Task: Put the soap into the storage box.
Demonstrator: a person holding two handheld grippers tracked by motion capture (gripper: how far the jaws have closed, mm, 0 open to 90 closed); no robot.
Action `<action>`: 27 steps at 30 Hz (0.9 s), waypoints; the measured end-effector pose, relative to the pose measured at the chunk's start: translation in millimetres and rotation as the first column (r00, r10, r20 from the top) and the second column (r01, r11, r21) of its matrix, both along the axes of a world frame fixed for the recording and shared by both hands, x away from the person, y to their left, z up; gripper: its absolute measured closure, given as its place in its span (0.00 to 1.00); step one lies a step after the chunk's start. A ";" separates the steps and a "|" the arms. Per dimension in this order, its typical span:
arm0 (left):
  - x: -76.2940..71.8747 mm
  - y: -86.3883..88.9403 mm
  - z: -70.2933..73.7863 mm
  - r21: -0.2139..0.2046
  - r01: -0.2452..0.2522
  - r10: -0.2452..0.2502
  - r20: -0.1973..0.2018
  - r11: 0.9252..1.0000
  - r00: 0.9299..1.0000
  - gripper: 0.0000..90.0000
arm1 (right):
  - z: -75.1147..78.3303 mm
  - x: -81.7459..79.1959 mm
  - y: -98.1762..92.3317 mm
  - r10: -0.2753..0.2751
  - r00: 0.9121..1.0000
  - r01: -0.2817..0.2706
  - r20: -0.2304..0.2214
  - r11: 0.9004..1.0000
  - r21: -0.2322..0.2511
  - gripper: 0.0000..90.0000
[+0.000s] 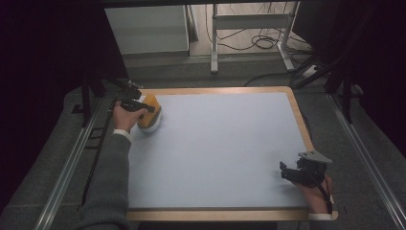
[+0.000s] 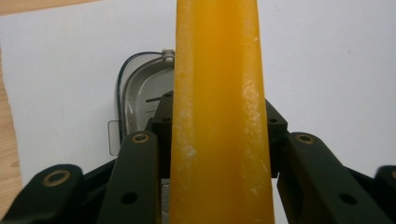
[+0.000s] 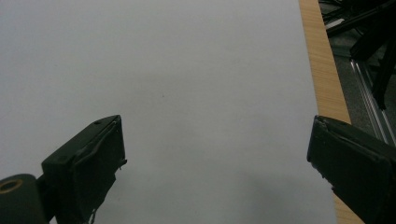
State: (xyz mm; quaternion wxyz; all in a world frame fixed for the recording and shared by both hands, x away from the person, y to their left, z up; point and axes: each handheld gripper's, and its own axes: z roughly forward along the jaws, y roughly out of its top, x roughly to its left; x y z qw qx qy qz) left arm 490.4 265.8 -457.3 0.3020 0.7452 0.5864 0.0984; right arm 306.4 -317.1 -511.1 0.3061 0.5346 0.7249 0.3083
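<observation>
We see the left gripper (image 2: 219, 154) with its jaws closed on a yellow-orange slab (image 2: 219, 116), which stands upright between them. Just behind the slab lies a grey container with a clear lid (image 2: 140, 98) on the white mat (image 2: 327, 70). From above, this gripper (image 1: 139, 106) holds the slab (image 1: 150, 101) over a white object (image 1: 149, 125) at the far left corner of the table (image 1: 215, 91). The right gripper (image 3: 215, 163) has its jaws wide apart above bare mat (image 3: 187, 70); from above it (image 1: 292, 173) sits near the right edge, well apart from the slab.
</observation>
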 end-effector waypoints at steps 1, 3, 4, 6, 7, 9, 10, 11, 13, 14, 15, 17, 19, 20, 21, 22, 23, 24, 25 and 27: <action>0.4 0.4 -1.9 -0.009 -0.004 0.004 -0.001 1.000 1.000 0.68 | -0.3 0.1 -0.1 0.001 1.000 -0.001 0.000 1.000 -0.001 0.05; 0.8 0.6 -3.6 -0.012 -0.011 0.011 -0.002 1.000 1.000 0.68 | -0.4 0.1 0.2 -0.001 1.000 0.001 -0.002 1.000 0.000 0.05; 1.5 1.1 -6.6 -0.006 -0.020 0.020 -0.004 1.000 1.000 0.68 | -0.2 0.1 0.2 0.002 1.000 -0.002 0.001 1.000 -0.002 0.05; 1.9 2.2 -9.5 -0.005 -0.032 0.032 -0.007 0.999 0.999 0.68 | 0.0 0.1 0.4 0.001 1.000 -0.001 0.002 1.000 -0.002 0.05; 1.9 2.2 -9.5 -0.005 -0.032 0.032 -0.007 0.999 0.999 0.68 | 0.0 0.1 0.4 0.001 1.000 -0.001 0.002 1.000 -0.002 0.05; 2.0 3.1 -11.7 -0.005 -0.044 0.043 -0.008 0.999 0.999 0.68 | -0.3 0.1 0.5 -0.002 1.000 0.002 0.005 1.000 -0.001 0.05; 1.9 3.1 -12.0 -0.005 -0.047 0.047 -0.005 0.999 0.999 0.68 | -0.3 0.0 0.6 -0.003 1.000 0.003 0.006 1.000 -0.002 0.05; 1.7 3.0 -11.8 -0.005 -0.055 0.055 0.002 0.998 0.999 0.68 | -0.3 0.0 0.7 -0.002 1.000 0.002 0.007 1.000 -0.002 0.05; 2.0 2.9 -11.9 -0.001 -0.053 0.053 -0.003 0.999 0.999 0.68 | -0.3 0.0 0.7 -0.002 1.000 0.002 0.007 1.000 -0.003 0.05; 2.3 2.3 -12.4 -0.005 -0.056 0.056 -0.003 0.998 0.998 0.68 | -0.3 -0.1 0.8 -0.002 1.000 0.002 0.007 1.000 -0.003 0.05; 2.5 1.0 -13.7 -0.004 -0.054 0.054 -0.001 0.999 0.999 0.67 | -0.3 -0.2 1.0 -0.003 1.000 0.003 0.007 1.000 -0.002 0.05; 2.6 1.2 -13.7 -0.003 -0.045 0.045 0.002 0.999 0.999 0.64 | -0.3 -0.1 1.1 -0.002 1.000 0.002 0.007 1.000 -0.003 0.05; 2.1 1.2 -11.4 -0.010 -0.041 0.041 0.021 0.999 0.999 0.60 | -0.4 0.0 0.9 -0.001 1.000 0.001 0.004 1.000 -0.004 0.05; 2.4 1.2 -10.3 -0.013 -0.033 0.033 0.006 0.999 0.999 0.56 | -0.5 0.0 0.8 0.000 1.000 0.000 0.003 1.000 -0.004 0.05; 2.1 0.5 -10.8 -0.004 -0.038 0.038 0.005 0.999 0.999 0.54 | -0.5 -0.1 0.9 0.000 1.000 0.000 0.003 1.000 -0.004 0.05; 1.8 0.9 -10.9 -0.006 -0.039 0.039 0.002 0.999 0.999 0.53 | -0.4 -0.1 1.1 0.000 1.000 0.000 0.005 1.000 -0.004 0.05; 1.8 0.9 -10.9 -0.006 -0.039 0.039 0.002 0.999 0.999 0.49 | -0.4 -0.1 1.1 0.000 1.000 0.000 0.005 1.000 -0.004 0.05; -0.3 0.4 -9.4 0.026 -0.043 0.042 0.008 0.999 0.999 0.45 | -0.1 -0.4 1.4 0.000 1.000 0.000 0.006 1.000 -0.003 0.05; -2.0 0.2 -7.7 0.040 -0.047 0.046 0.019 0.998 0.999 0.44 | 0.0 -0.6 1.6 -0.001 1.000 0.001 0.008 1.000 -0.004 0.05; -3.5 0.4 -6.0 0.040 -0.049 0.048 0.023 0.998 0.999 0.41 | 0.6 -1.0 1.8 -0.001 1.000 0.001 0.010 1.000 -0.006 0.05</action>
